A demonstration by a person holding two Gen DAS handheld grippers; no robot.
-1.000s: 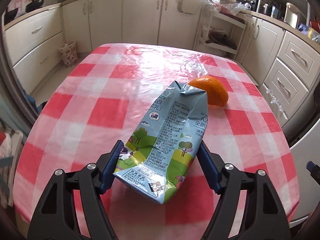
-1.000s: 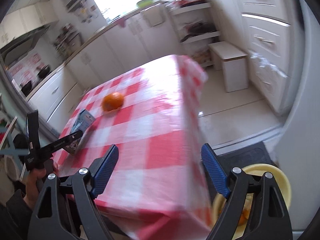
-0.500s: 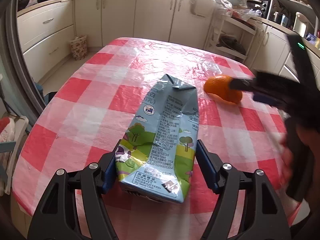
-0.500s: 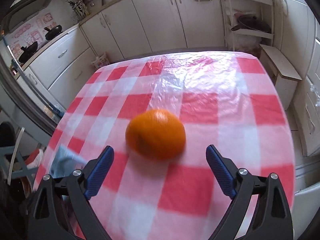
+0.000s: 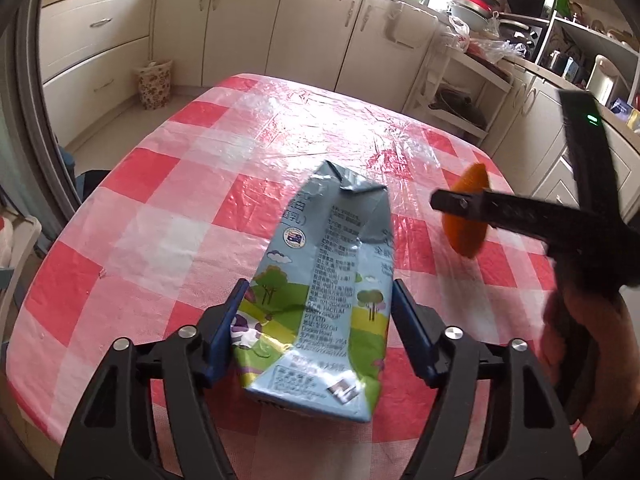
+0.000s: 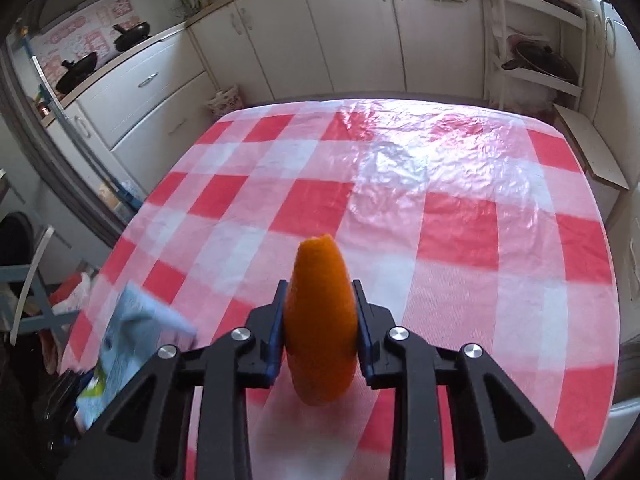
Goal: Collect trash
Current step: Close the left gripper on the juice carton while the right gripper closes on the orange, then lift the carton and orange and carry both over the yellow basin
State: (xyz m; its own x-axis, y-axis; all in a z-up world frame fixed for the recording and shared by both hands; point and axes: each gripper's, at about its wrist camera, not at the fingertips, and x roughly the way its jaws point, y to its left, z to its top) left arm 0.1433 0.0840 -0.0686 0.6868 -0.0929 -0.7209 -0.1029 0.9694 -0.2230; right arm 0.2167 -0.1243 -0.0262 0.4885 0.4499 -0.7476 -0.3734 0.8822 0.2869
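Note:
A crumpled light-blue milk carton [image 5: 320, 240] lies lengthwise between the blue pads of my left gripper [image 5: 319, 285]. Both pads press on its sides near the printed base, and the jaws are still closing a little. The carton [image 6: 132, 320] also shows as a blurred shape at the left edge of the right wrist view. My right gripper [image 6: 319, 285] is closing on a piece of orange peel [image 6: 320, 320], squeezed into a narrow upright wedge between its pads. From the left wrist view the right gripper [image 5: 452, 210] holds the peel [image 5: 466, 232] just above the checked table [image 5: 160, 240], right of the carton.
The red-and-white checked cloth [image 6: 480, 240] carries a crinkled clear plastic cover. A person's hand [image 5: 580, 332] grips the right tool. A small floral bin [image 5: 154, 84] stands on the floor by cream cabinets; an open shelf rack [image 6: 532, 64] and a low stool [image 6: 592, 148] stand beyond the table's right side.
My right gripper swung in from beyond the table's edge to the orange peel and shut on it, squashing it narrow. The left gripper kept the carton and tightened slightly.

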